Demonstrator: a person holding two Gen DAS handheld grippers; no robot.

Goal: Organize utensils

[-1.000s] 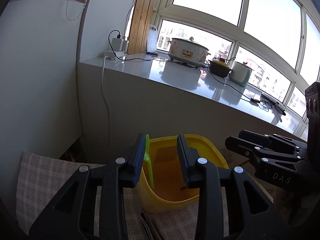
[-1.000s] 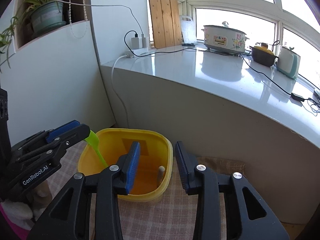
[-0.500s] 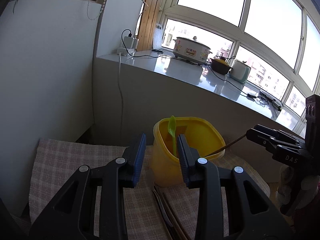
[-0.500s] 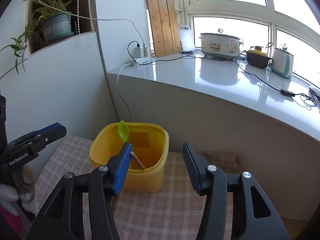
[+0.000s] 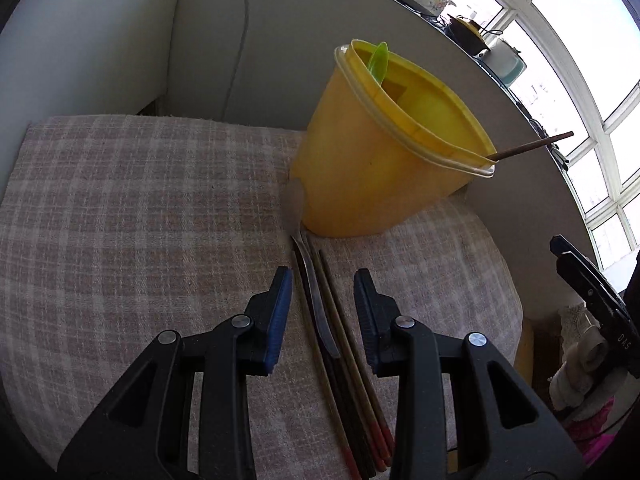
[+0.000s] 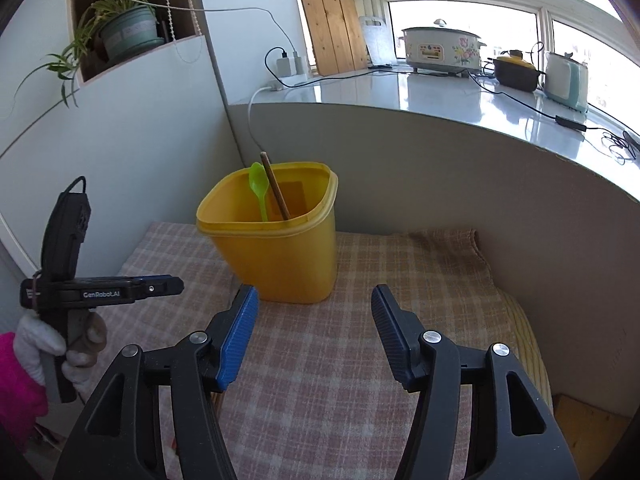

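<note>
A yellow tub [image 5: 372, 168] [image 6: 276, 256] stands on the checked cloth [image 5: 140, 220] [image 6: 360, 352]. A green plastic spoon [image 5: 378, 62] [image 6: 258, 186] and one brown chopstick [image 5: 528, 146] [image 6: 276, 186] stand in it. A metal spoon [image 5: 310, 276] and several brown chopsticks [image 5: 348, 364] lie on the cloth in front of the tub. My left gripper [image 5: 323, 312] is open and hovers over them, one finger on each side. My right gripper [image 6: 314, 336] is open and empty, pulled back from the tub. The left gripper [image 6: 160, 289] also shows in the right wrist view.
A grey curved counter wall [image 6: 440, 168] stands behind the tub. On the counter are a cooker [image 6: 440, 48], a dark pot [image 6: 516, 70] and cables. A potted plant [image 6: 124, 32] sits in a niche on the left wall.
Both grippers drew back from the tub. My left gripper tilted down over the utensils on the cloth. My right gripper opened wider; the chopstick it dropped leans in the tub.
</note>
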